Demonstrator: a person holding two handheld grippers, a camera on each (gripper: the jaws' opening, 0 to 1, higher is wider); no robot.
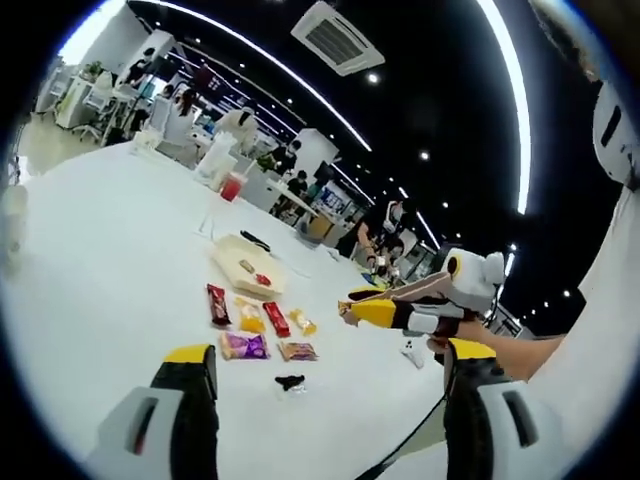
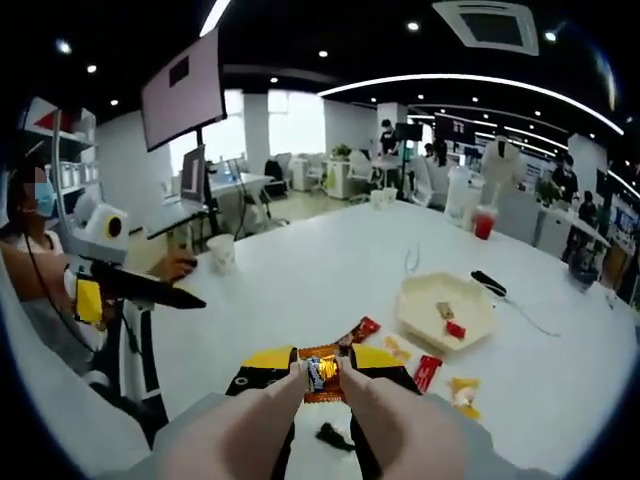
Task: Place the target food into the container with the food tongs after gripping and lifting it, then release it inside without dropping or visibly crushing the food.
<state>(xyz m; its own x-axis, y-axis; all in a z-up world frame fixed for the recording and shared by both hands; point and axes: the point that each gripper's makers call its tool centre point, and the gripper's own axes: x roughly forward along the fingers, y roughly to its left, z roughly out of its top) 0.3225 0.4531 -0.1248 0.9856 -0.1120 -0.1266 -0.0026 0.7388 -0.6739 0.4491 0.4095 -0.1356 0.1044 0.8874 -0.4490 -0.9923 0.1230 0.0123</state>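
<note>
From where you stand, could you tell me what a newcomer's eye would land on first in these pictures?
Most striking is the right gripper, low in its own view, shut on a small orange-wrapped snack held above the white table. Beyond it to the right sits a pale tray holding two small pieces. In the left gripper view, wrapped snacks lie scattered below that tray.

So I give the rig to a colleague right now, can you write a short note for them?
Left gripper: open, holding nothing, above the white table.
Right gripper: shut on an orange-wrapped snack, near the table's close edge and short of the cream tray.
Done: two small pieces already lie in the tray.
Left: carry the held snack over the tray and release it gently inside. Several wrapped snacks lie on the table beside the tray, not yet moved.
</note>
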